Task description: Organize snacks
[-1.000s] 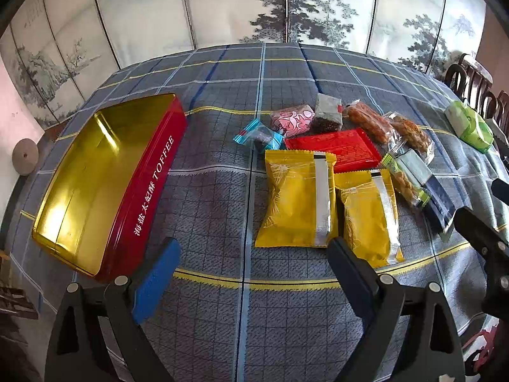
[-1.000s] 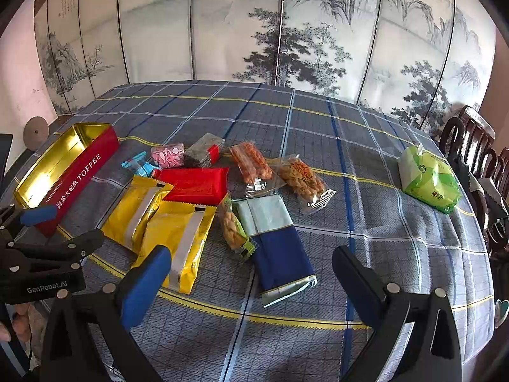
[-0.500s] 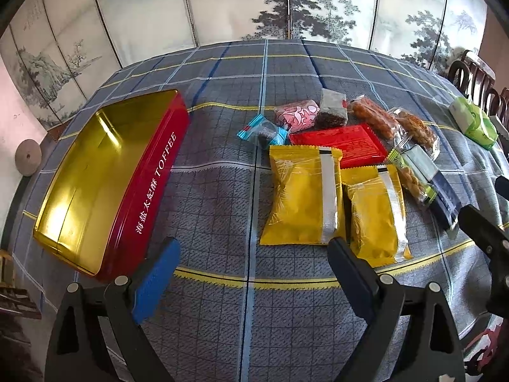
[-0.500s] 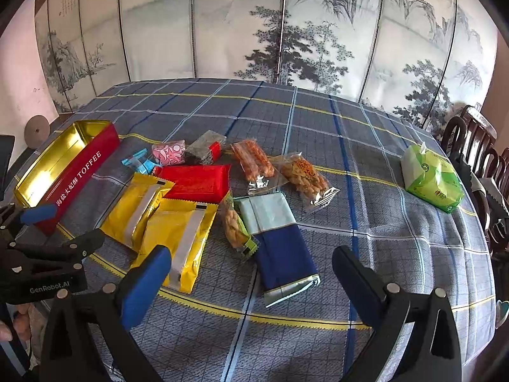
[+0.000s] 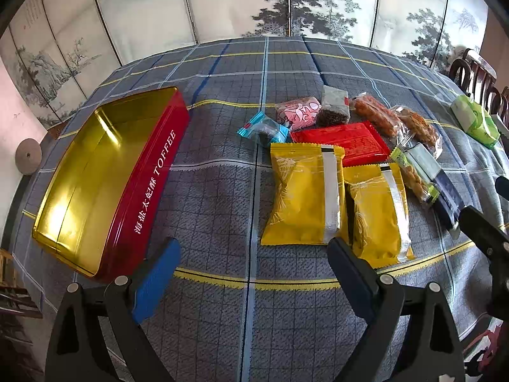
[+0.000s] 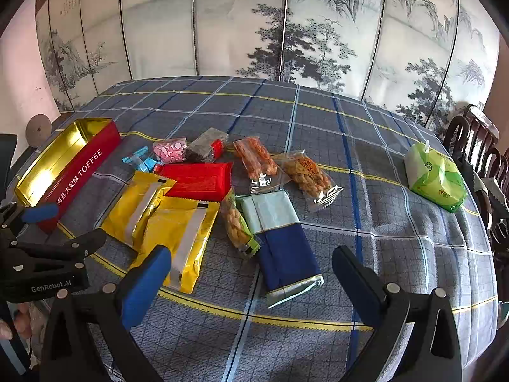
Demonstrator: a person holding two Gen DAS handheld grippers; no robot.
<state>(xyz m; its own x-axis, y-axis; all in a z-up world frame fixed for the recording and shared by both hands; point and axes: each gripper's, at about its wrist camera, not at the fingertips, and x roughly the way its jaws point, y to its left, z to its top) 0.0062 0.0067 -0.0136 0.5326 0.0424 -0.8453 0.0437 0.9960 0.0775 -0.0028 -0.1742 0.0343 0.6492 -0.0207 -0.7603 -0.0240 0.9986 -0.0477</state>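
Observation:
An open red toffee tin (image 5: 152,191) with a gold inside lies empty at the left of the table. To its right lie the snacks: two yellow packets (image 5: 302,197) (image 5: 375,213), a red packet (image 5: 343,141), a blue candy (image 5: 262,127), a pink sweet (image 5: 297,111), a dark packet (image 5: 332,111), two clear bags of orange snacks (image 6: 254,159) (image 6: 305,172), a blue and pale packet (image 6: 280,232) and a nut bag (image 6: 237,222). My left gripper (image 5: 251,248) hangs open just short of the yellow packets. My right gripper (image 6: 251,253) stands open over the blue packet's near end. Neither holds anything.
A green tissue pack (image 6: 435,178) lies at the far right near dark wooden chairs (image 6: 477,140). A painted folding screen (image 6: 286,31) stands behind the table. The plaid cloth (image 6: 381,238) is bare on the right and at the back.

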